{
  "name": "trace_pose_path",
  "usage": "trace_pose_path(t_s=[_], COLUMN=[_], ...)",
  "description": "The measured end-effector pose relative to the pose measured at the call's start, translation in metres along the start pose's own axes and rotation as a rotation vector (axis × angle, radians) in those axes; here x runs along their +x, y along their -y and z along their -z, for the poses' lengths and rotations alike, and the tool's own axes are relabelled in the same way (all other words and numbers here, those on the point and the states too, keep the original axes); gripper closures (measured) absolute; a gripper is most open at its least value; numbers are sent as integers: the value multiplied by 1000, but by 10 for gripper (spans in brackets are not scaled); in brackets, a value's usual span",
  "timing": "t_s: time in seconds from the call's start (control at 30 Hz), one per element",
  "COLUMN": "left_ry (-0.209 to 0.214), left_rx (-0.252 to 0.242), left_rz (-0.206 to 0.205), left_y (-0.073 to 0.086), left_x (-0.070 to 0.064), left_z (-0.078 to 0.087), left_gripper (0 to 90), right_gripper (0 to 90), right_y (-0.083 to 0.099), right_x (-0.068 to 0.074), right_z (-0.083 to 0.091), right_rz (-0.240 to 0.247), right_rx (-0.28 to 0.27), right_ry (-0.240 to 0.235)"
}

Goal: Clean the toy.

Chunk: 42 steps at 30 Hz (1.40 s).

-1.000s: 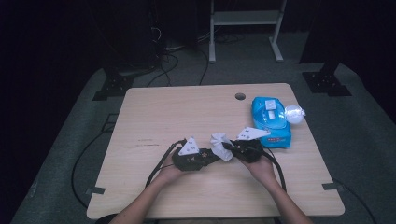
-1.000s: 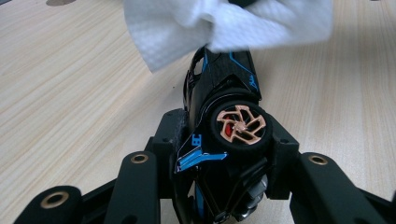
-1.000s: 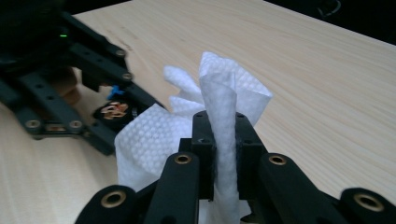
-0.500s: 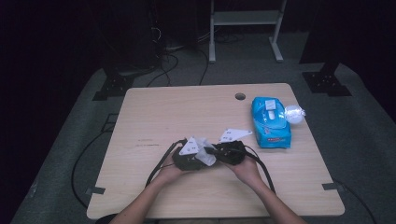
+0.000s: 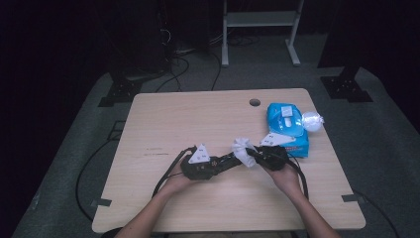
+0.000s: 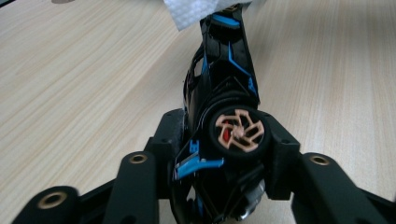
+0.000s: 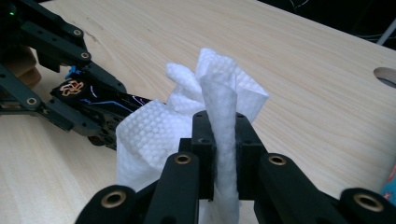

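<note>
The left gripper (image 6: 219, 154) is clamped on a glossy black plastic toy car with blue trim and a tan spoked wheel (image 6: 224, 88), its nose jutting past the fingertips. The right gripper (image 7: 224, 140) pinches a crumpled white wipe with a dimpled, quilted texture (image 7: 187, 121), which drapes over the car's nose above the pale wood-grain table (image 7: 303, 70).

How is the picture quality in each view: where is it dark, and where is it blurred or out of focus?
High view: the table is evenly lit, the room around it nearly black, and small things look soft. Left gripper view: the toy car is fairly sharp, the wipe at the top edge bright and cut off. Right gripper view: the wipe shows crisp texture; the near jaws at the bottom are softer.
</note>
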<state>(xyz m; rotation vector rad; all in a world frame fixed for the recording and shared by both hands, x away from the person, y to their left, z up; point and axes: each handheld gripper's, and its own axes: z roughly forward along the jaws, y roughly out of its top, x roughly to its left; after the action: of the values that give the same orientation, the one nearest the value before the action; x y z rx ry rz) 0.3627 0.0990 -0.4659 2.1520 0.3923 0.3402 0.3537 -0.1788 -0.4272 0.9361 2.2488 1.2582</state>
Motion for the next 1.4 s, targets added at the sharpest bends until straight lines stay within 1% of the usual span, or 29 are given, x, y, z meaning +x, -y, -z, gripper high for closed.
trace_pose_path(t_s=[0.07, 0.1, 0.13, 0.17, 0.23, 0.3, 0.33, 0.4, 0.5, 0.57, 0.6, 0.63, 0.67, 0.73, 0.77, 0.8, 0.83, 0.87, 0.9, 1.0, 1.07, 1.1, 1.17, 1.27, 1.33, 1.37, 1.4], left_ry=[3, 5, 9, 9, 6, 4, 6, 7, 6, 8, 9, 8, 8, 8, 7, 4, 2, 3, 3, 5, 12, 11, -3, -3, 2, -3, -2], left_rx=[5, 4, 10, 19, 21, 20, 27, 27, 29, 32, 36, 33, 36, 39, 39, 45, 44, 50, 47, 48, 47, 47, 50, 58, 69, 79, 84], left_rz=[24, 28, 26, 22, 14, 8, 4, -5, -12, -17, -20, -16, -18, -20, -21, -26, -22, -26, -19, -9, 12, 23, 29, 29, 27, 18, 11], left_y=[-4, -5, -6, -6, -6, -5, -5, -5, -5, -4, -4, -4, -4, -3, -2, -1, 0, 1, 2, 3, 3, 2, -2, -12, -18, -23, -27], left_x=[1, 1, 1, 1, 0, 1, 1, 1, 1, 1, 1, 1, 2, 3, 4, 5, 6, 7, 8, 10, 10, 10, 9, 10, 8, 8, 7], left_z=[-2, -3, -4, -5, -5, -3, -2, -1, 0, 1, 2, 2, 3, 5, 6, 8, 10, 11, 12, 14, 15, 15, 15, 12, 7, 4, 0], left_gripper=[483, 469, 474, 502, 560, 573, 574, 575, 575, 575, 575, 575, 575, 575, 576, 575, 575, 575, 575, 575, 570, 535, 447, 411, 398, 391, 387], right_gripper=[815, 815, 814, 815, 815, 815, 815, 816, 816, 816, 816, 816, 815, 814, 814, 815, 815, 815, 815, 815, 814, 814, 814, 814, 815, 814, 814], right_y=[-1, -2, -3, -5, -7, -6, -5, -2, 0, -1, -1, -1, -1, 0, 1, 2, 4, 8, 11, 15, 14, 13, 11, 11, 12, 13, 14], right_x=[3, 5, 8, 11, 16, 16, 13, 4, -3, -6, -4, -1, 1, 4, 3, 0, -5, -11, -14, -15, -14, -14, -14, -18, -22, -25, -27], right_z=[-1, -3, -6, -8, -12, -14, -13, -10, -4, -1, -1, -2, -4, -9, -9, -10, -9, -8, -8, -10, -12, -13, -12, -8, -5, -4, -3], right_rz=[2, 8, 10, 19, 41, 51, 45, 5, -8, -41, -42, -42, -31, -16, -17, -24, -36, -72, -91, -109, -110, -104, -100, -107, -121, -136, -140], right_rx=[-3, -5, -7, -12, -11, -9, -13, -17, -13, -35, -42, -45, -47, -32, -34, -25, -13, -13, -12, -3, -4, -4, -8, -12, -17, -17, -17], right_ry=[-11, -20, -33, -47, -68, -66, -62, -56, -6, -22, -31, -52, -63, -78, -81, -68, -43, -51, -57, -71, -79, -81, -78, -70, -60, -61, -56])
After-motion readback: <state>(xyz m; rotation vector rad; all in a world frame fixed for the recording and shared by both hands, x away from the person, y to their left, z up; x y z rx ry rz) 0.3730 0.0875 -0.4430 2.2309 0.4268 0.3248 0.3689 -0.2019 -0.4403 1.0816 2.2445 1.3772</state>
